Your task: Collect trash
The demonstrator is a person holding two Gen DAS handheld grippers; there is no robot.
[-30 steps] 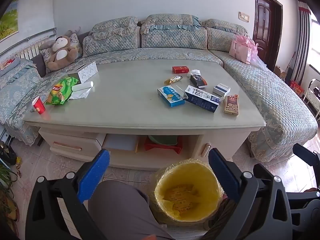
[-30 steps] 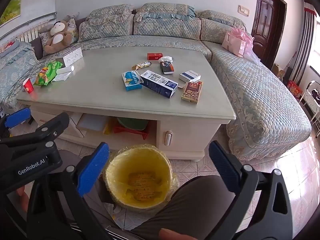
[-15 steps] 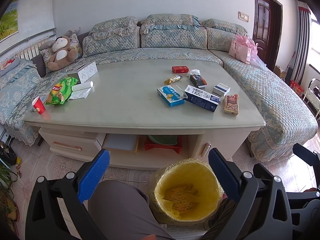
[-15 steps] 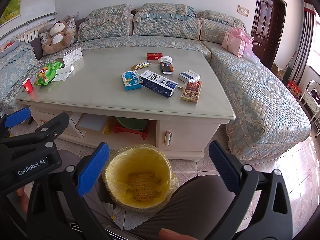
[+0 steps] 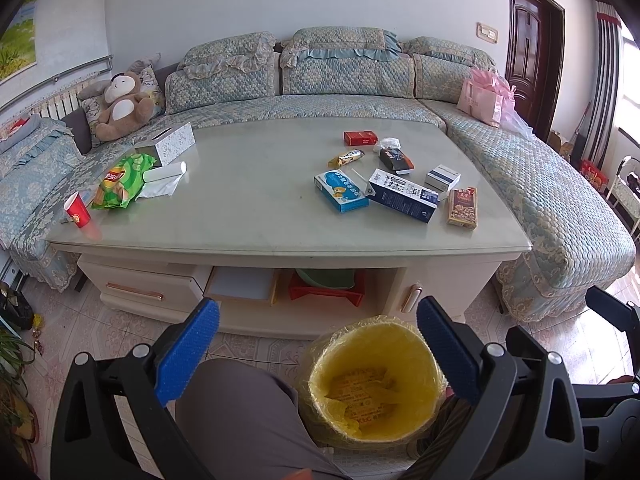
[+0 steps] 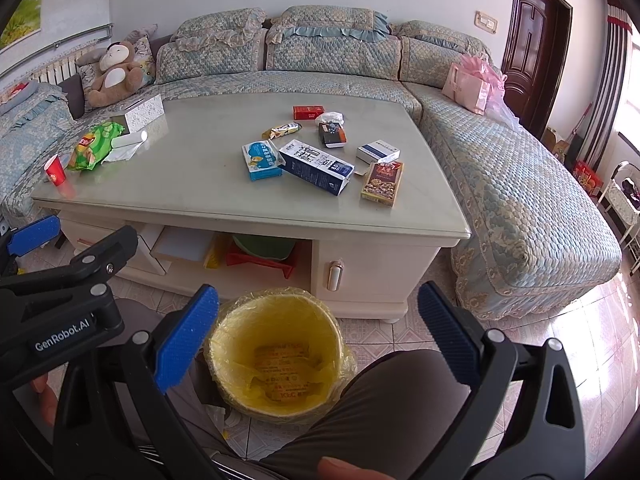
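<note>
A bin with a yellow liner [image 5: 374,380] [image 6: 278,354] stands on the floor in front of the coffee table [image 5: 248,236] [image 6: 200,208]. Trash lies on the right half of the tabletop: a blue box [image 5: 341,191], a dark blue carton [image 5: 402,195] [image 6: 316,166], a brown snack box [image 5: 463,207], a white box [image 5: 442,177], a red box [image 5: 360,137], a wrapper [image 5: 346,157]. My left gripper [image 5: 318,354] and right gripper [image 6: 318,344] are both open and empty, low over the bin and the person's knees.
At the table's left end lie a green chip bag [image 5: 122,180], a red cup [image 5: 77,210], a tissue box [image 5: 172,146] and a paper roll [image 5: 166,171]. A sofa [image 5: 540,184] wraps around the table, with a plush bear [image 5: 122,106] and a pink bag [image 5: 482,98].
</note>
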